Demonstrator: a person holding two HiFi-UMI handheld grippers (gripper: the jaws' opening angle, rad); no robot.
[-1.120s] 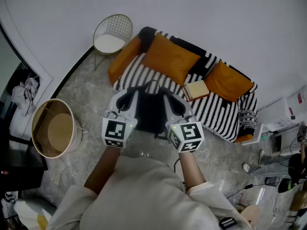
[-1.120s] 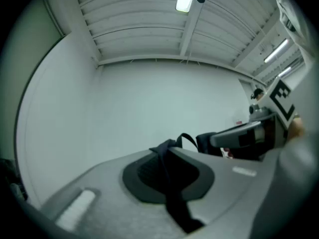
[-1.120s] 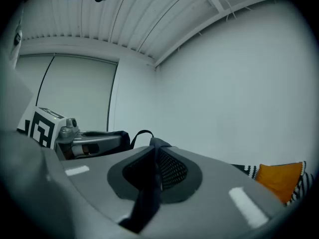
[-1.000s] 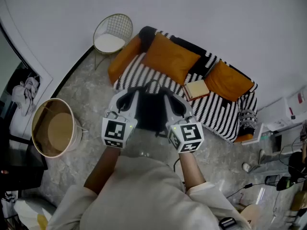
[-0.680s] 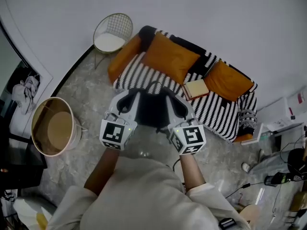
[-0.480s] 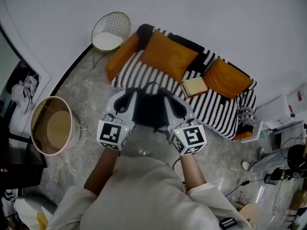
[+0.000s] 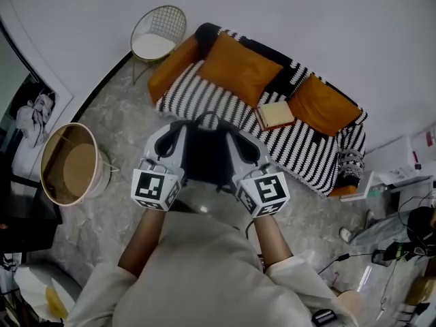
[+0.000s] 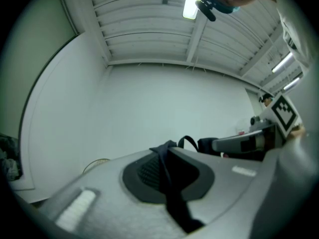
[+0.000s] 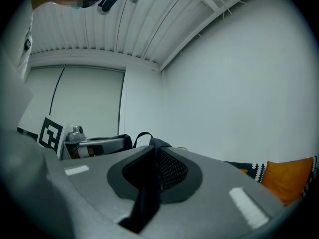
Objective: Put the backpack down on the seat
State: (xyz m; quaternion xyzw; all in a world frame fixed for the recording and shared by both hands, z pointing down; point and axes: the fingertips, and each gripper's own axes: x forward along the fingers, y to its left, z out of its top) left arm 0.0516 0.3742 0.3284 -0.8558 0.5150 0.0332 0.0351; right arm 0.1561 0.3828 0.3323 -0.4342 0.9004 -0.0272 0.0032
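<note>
A black backpack (image 7: 208,157) hangs between my two grippers above the floor, just in front of the black-and-white striped sofa (image 7: 204,99). My left gripper (image 7: 176,136) is shut on a black backpack strap (image 8: 172,193), which runs up between its jaws. My right gripper (image 7: 240,142) is shut on the other strap (image 9: 145,195) in the same way. The bag's top handle loop (image 7: 206,118) points toward the sofa seat. From the left gripper view, the right gripper (image 8: 249,141) shows across the bag.
Orange cushions (image 7: 238,70) and a beige book (image 7: 275,115) lie on the sofa. A wire chair (image 7: 157,36) stands at its left end, and a round basket (image 7: 68,172) sits on the floor to my left. Cables and a white unit (image 7: 395,176) crowd the right.
The grippers and backpack have stayed together in nearly the same spot. The left marker cube has drifted a little left, and the sofa sits slightly higher in the view.
</note>
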